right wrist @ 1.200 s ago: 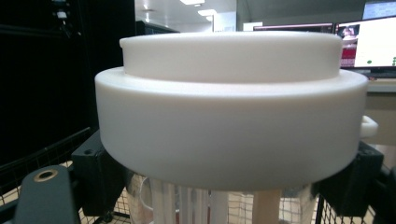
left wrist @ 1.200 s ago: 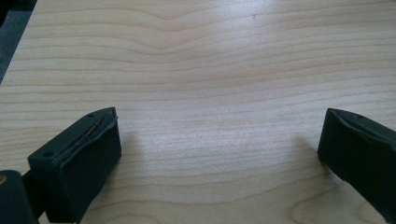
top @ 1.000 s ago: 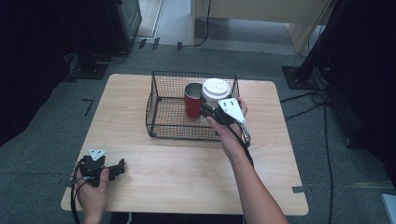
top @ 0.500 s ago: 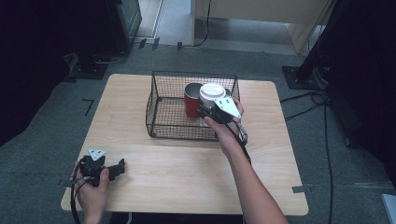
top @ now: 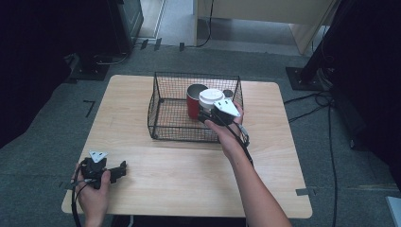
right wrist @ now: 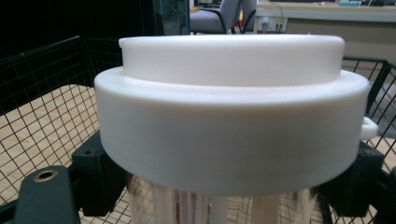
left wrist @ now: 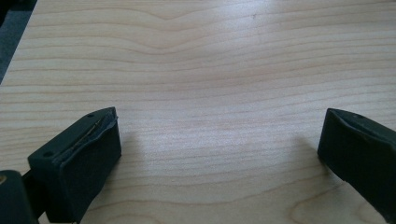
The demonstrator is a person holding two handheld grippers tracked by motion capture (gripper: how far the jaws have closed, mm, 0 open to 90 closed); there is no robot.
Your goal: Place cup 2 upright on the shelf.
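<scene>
High view: right gripper (top: pixel 208 115) holds the white-lidded jar (top: pixel 211 98) inside the wire basket (top: pixel 161 113), just beside the red mug (top: pixel 193 100). Against a second ago, the jar sits slightly left, closer to the mug. Left gripper (top: pixel 120 169) rests on the table (top: pixel 189 175), unchanged.

Left gripper view: jaws spread wide, nothing between.

Right gripper view: jaws pinch the jar just under the lid (right wrist: pixel 229 116). Clear body looks stiff, smooth, likely slippery; the lid's overhang should stop slip. Probably light.
</scene>
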